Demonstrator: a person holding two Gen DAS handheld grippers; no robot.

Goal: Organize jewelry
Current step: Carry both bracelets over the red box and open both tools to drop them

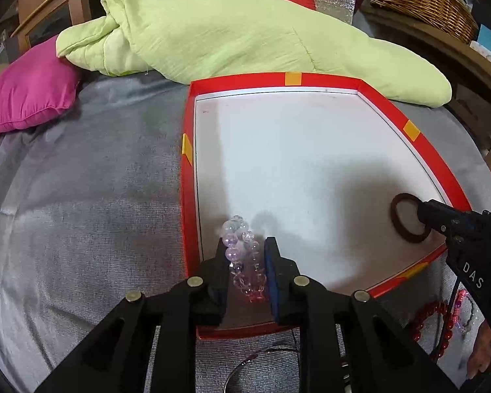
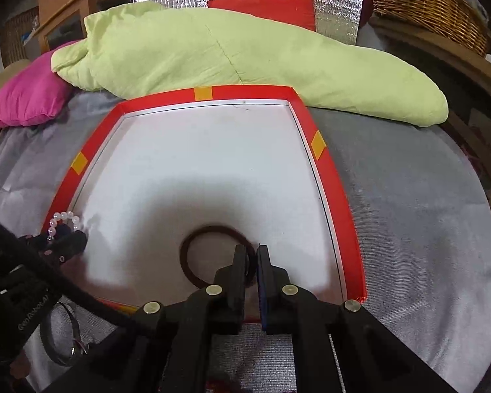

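A red-rimmed box lid with a white floor (image 1: 188, 177) (image 2: 340, 203) lies on the grey bed cover. My left gripper (image 1: 245, 245) is shut on a clear-and-purple bead bracelet (image 1: 242, 255), held just over the lid's near left corner; it also shows in the right wrist view (image 2: 63, 221). My right gripper (image 2: 252, 255) is shut on a dark brown ring bangle (image 2: 193, 249), resting on the lid's white floor near its front right; the bangle also shows in the left wrist view (image 1: 401, 226).
A red bead bracelet (image 1: 432, 324) and a pink one (image 1: 458, 308) lie on the cover right of the lid. A dark bangle (image 2: 59, 337) lies near the lid's front. A green quilt (image 1: 229, 36), pink pillow (image 1: 26, 95) and wicker basket (image 1: 422, 0) lie behind.
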